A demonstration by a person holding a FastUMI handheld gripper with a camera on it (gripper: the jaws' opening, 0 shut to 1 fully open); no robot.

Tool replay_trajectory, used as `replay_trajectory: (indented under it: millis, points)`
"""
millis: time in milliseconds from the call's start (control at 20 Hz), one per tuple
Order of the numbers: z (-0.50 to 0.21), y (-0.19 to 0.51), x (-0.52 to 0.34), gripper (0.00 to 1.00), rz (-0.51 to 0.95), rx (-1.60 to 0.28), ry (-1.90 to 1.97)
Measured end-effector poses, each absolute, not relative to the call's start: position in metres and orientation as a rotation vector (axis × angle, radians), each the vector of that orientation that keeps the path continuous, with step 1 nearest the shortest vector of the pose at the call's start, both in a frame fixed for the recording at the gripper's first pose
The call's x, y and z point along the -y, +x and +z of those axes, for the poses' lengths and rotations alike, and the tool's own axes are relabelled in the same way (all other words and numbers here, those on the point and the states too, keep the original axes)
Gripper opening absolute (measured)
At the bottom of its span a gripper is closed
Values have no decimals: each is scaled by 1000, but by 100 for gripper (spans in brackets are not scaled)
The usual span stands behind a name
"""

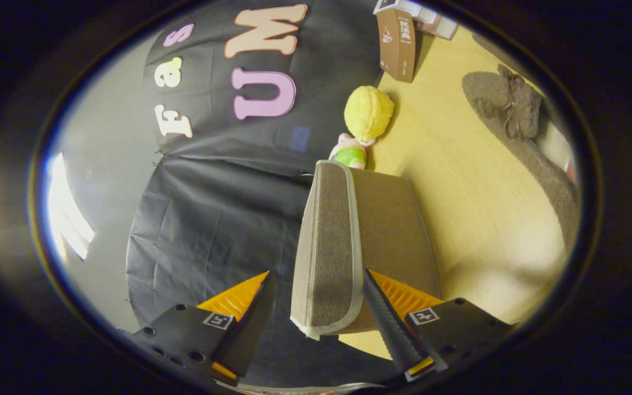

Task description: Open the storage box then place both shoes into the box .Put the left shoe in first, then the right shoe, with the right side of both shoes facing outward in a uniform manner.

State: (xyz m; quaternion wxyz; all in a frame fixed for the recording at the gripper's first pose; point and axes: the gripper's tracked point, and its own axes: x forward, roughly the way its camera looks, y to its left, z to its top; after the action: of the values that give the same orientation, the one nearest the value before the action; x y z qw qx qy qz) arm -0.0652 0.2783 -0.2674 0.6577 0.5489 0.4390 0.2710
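Observation:
The view is rolled sideways, so the wooden table (475, 181) stands on the right. The brown fabric storage box (393, 230) lies just ahead of my fingers. Its lid (327, 241), edged in pale trim, is lifted off the box and sits between my fingers. My gripper (316, 274) is open around the lid's near edge: one finger (387, 312) lies against the lid's inner side, while the other finger (244, 307) stands a gap away. A brown fuzzy shoe (513, 104) with laces lies on the table beyond the box. A second one (560, 186) stretches beside it.
A doll (368, 115) with yellow hair and a green top lies right behind the box. A brown carton (397, 44) stands farther back on the table beside a pale box (431, 19). The booth's black cloth wall (212, 219) hangs behind the lid.

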Motion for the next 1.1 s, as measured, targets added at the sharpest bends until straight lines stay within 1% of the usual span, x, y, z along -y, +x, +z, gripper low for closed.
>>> replay_trajectory:
  millis: [150,500,550,750,850,950,1050,1100]
  points:
    - [-274,-64,-279,99,595,-1019,1298]
    - [-268,-63,-281,97,618,-1036,1376]
    - [-264,-63,-280,92,620,-1032,1387]
    - [-255,-63,-278,57,637,-1047,1431]
    - [-249,-71,-284,39,676,-1068,1439]
    - [-242,-79,-289,39,716,-1078,1435]
    - [-239,-76,-306,39,727,-1041,1418]
    - [-238,-62,-284,35,688,-1002,1425]
